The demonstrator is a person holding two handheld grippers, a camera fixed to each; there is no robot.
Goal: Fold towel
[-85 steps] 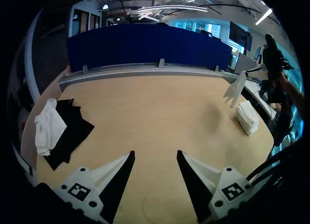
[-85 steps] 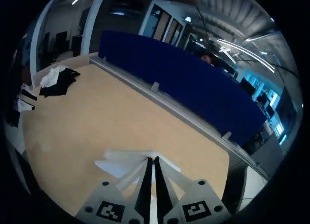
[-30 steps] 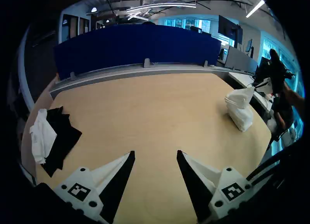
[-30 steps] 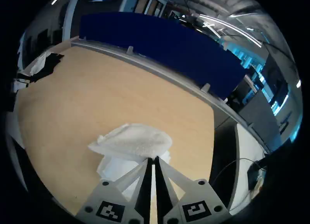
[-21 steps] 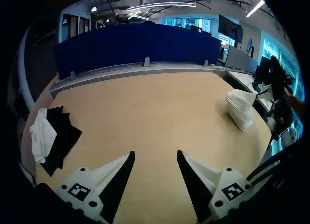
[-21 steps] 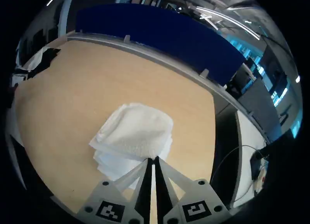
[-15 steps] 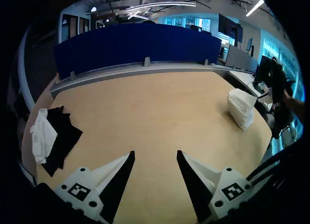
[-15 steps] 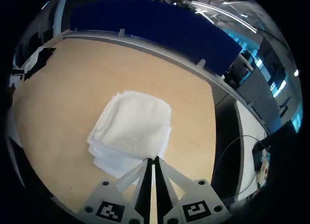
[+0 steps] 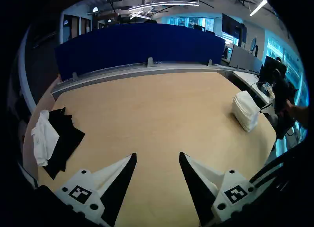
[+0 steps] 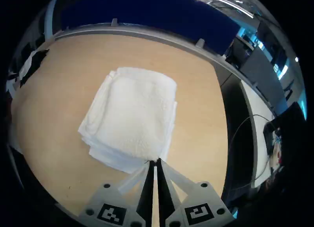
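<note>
A folded white towel (image 10: pixel 133 113) lies flat on top of a stack of folded white towels (image 10: pixel 103 153) near the right end of the wooden table (image 10: pixel 51 109). My right gripper (image 10: pixel 155 162) is shut, its tips pinching the near corner of that top towel. In the left gripper view the same stack (image 9: pixel 245 114) sits at the far right edge, with the right gripper (image 9: pixel 262 108) and the hand holding it just beyond. My left gripper (image 9: pixel 157 156) hovers open over bare table (image 9: pixel 157 109), holding nothing.
A loose pile of black and white cloth (image 9: pixel 57 138) lies at the table's left end. A blue partition (image 9: pixel 137 42) on a grey rail closes off the far side. Beyond the right edge are a gap, a cable (image 10: pixel 235 132) and another desk (image 10: pixel 255 117).
The right gripper has carried the hanging towel down and laid it flat on the stack, staying shut on its corner. The left gripper has stayed open and has barely moved.
</note>
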